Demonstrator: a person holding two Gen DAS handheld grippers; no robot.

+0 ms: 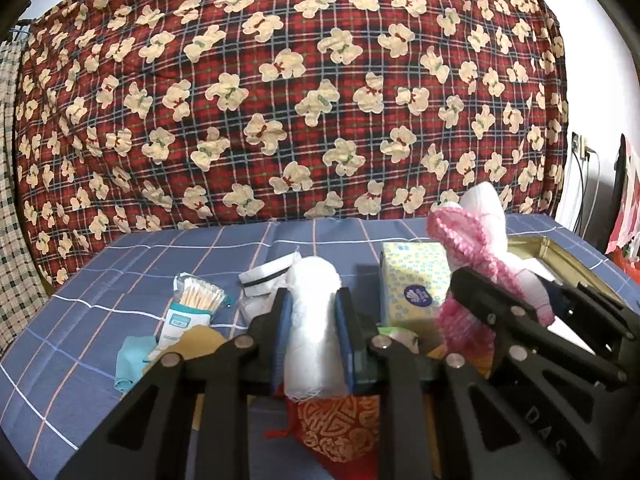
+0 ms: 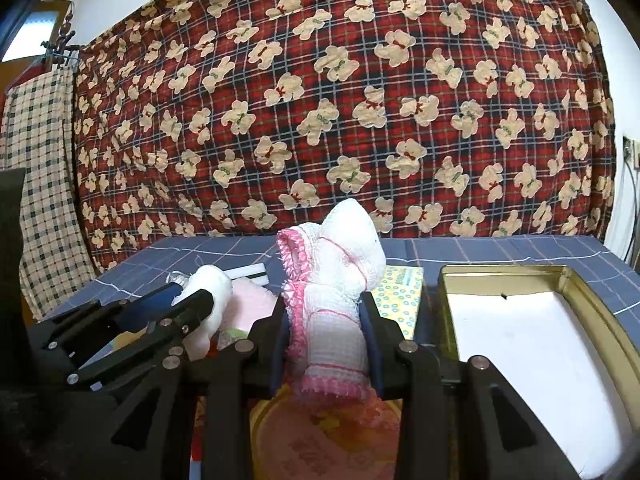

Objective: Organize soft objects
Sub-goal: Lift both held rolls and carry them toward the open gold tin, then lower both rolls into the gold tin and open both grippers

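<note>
My left gripper [image 1: 312, 312] is shut on a rolled white gauze cloth [image 1: 314, 320], held upright above the blue checked bedsheet. My right gripper [image 2: 326, 316] is shut on a white cloth with pink lace trim [image 2: 336, 264], also held upright. In the left wrist view the right gripper [image 1: 520, 304] and its pink-trimmed cloth [image 1: 476, 240] are at the right. In the right wrist view the left gripper [image 2: 188, 300] with the white cloth [image 2: 212, 296] is at the left. An open gold tin [image 2: 520, 320] with a white lining lies right of the right gripper.
On the sheet lie a yellow tissue pack [image 1: 416, 276], a bag of cotton swabs [image 1: 196, 300], a white black-striped item [image 1: 268, 276], a teal cloth [image 1: 132, 360] and a red patterned pouch [image 1: 340, 428]. A red bear-print quilt [image 1: 280, 100] rises behind. A round tin lid [image 2: 320, 440] lies below the right gripper.
</note>
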